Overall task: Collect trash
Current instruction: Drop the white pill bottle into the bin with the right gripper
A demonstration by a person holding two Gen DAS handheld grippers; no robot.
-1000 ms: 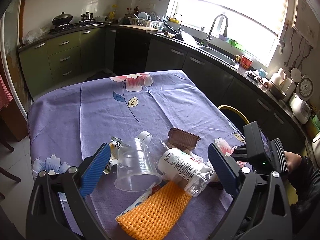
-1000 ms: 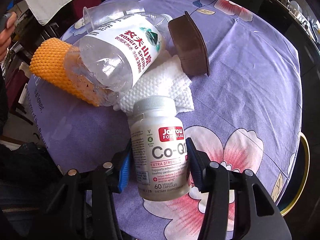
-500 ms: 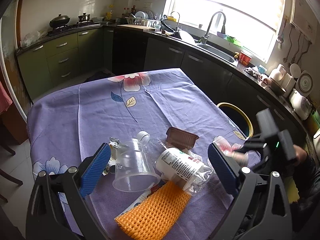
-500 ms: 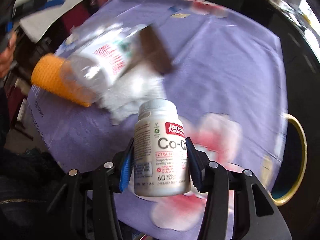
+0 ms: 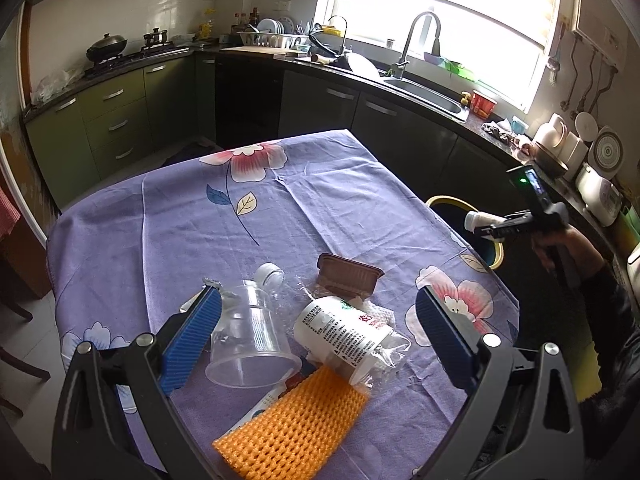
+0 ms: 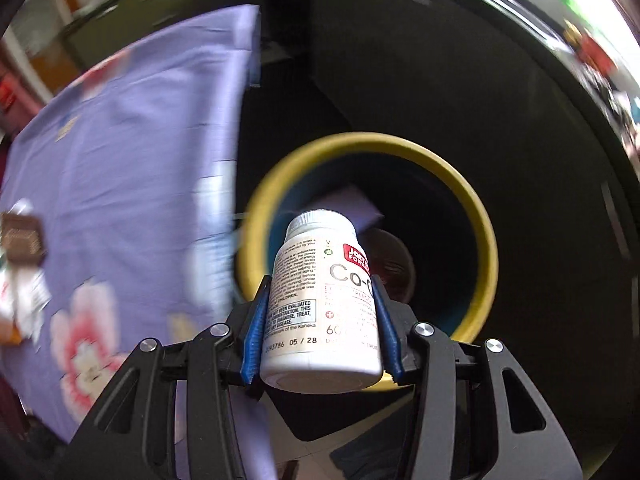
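My right gripper (image 6: 320,328) is shut on a white supplement bottle (image 6: 320,300), pads pressed on both its sides. It hangs above the open mouth of a yellow-rimmed bin (image 6: 476,216) beside the table. The left wrist view shows the same bottle (image 5: 478,220) and right gripper (image 5: 486,228) over the bin (image 5: 448,201). My left gripper (image 5: 316,332) stays open above a pile on the purple cloth: a clear plastic cup (image 5: 252,340), a crushed water bottle (image 5: 348,332), a brown tray (image 5: 348,280) and an orange foam net (image 5: 292,428).
A flowered purple tablecloth (image 5: 200,220) covers the table, whose right edge runs close to the bin. Paper and a dark round thing lie inside the bin (image 6: 360,208). Dark kitchen cabinets (image 5: 400,136) stand behind. A white cap (image 5: 270,274) lies by the cup.
My right gripper carried the supplement bottle off the table to the right and now holds it over the bin, having rolled on the way. The left gripper barely moved.
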